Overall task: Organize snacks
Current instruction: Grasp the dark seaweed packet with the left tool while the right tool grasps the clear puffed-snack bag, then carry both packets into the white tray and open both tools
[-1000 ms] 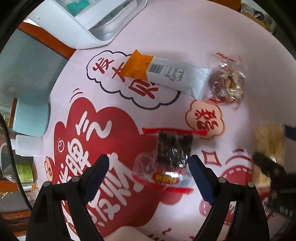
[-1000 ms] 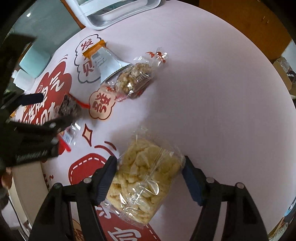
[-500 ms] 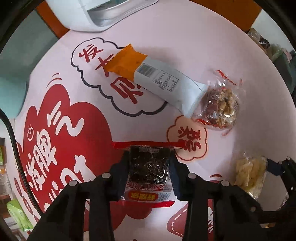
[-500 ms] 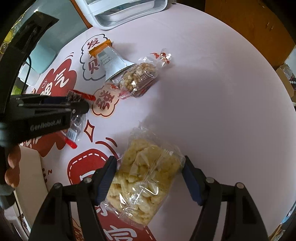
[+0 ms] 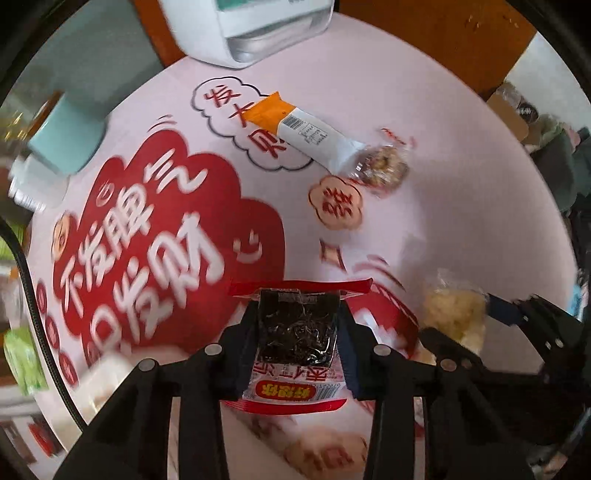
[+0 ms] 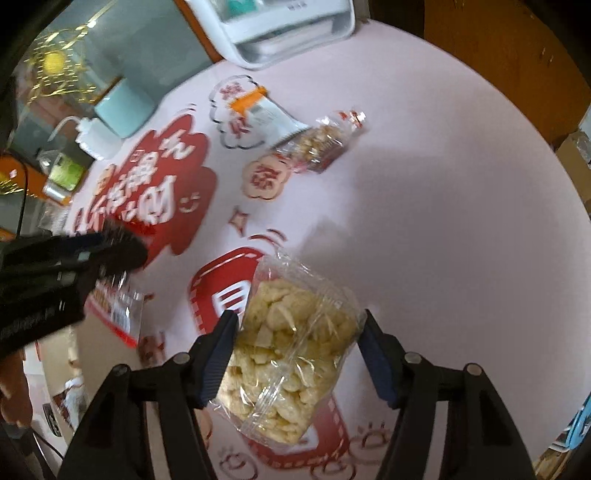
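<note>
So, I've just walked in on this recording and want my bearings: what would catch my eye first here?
The left gripper, shut on a red-edged packet of dark snack, fills the bottom centre of its view. The right gripper, whose jaws have just been closing, clasps a clear bag of pale puffed pieces low in its own view. Behind them lies a pink tablecloth with big red lettering, bearing an orange-and-white packet that touches a clear bag of nutty clusters.

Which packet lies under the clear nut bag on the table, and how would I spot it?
Start at the white bin at the table's far edge. Just below it, on a cloud drawing, lies a long white packet. Only it has an orange end and a barcode.
</note>
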Demonstrator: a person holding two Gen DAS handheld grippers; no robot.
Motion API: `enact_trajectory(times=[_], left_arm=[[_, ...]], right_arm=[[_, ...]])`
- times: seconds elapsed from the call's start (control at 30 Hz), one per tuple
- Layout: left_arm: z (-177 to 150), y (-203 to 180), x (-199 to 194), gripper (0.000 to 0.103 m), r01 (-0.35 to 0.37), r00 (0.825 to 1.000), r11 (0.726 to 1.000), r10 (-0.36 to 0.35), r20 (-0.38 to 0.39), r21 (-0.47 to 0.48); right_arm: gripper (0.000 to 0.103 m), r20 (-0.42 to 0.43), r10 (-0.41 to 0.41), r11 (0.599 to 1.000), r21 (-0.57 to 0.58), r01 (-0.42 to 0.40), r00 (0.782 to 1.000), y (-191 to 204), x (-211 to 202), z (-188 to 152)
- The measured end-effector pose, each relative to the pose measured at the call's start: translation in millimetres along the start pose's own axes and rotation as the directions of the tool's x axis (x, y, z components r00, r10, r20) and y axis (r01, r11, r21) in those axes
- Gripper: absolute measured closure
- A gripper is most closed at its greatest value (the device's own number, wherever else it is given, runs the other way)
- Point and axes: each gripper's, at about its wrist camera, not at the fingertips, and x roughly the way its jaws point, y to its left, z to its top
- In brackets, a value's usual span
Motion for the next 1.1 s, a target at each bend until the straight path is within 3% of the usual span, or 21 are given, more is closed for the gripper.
enact_trajectory(times=[0.33, 0.53, 0.67, 0.77, 0.9, 1.1], left_arm=[[-127, 35, -108, 0.065, 0.053, 0.989, 0.991, -0.035, 0.140, -0.126], [-214, 73, -153, 0.065, -0.017, 0.971, 0.966, 0.078, 0.227, -0.260], [-266, 108, -163, 0.065, -0.006, 0.964, 0.922, 0.109, 0.243, -0.387], [-289, 127, -162, 0.065, -0.025, 0.960, 0.892, 0.147, 0.239, -0.451], [-306, 149, -158, 0.065, -0.007, 0.961, 0.862, 0.145, 0.234, -0.506], [-306, 166, -166, 0.065, -0.031, 0.946, 0.852, 0.194, 0.259, -0.522]], right_arm=[[0.038, 0.091, 0.050, 0.990, -0.135, -0.038, 0.995, 63, -67, -54], [0.038, 0.098, 0.089, 0.974, -0.216, -0.066, 0.991, 107, -84, -84], [0.038, 0.099, 0.113, 0.955, -0.286, -0.080, 0.989, 141, -89, -98], [0.038, 0.106, 0.131, 0.938, -0.335, -0.088, 0.986, 164, -94, -107], [0.038, 0.119, 0.146, 0.914, -0.395, -0.088, 0.982, 193, -96, -121], [0.037, 0.111, 0.137, 0.895, -0.440, -0.075, 0.984, 218, -88, -137]])
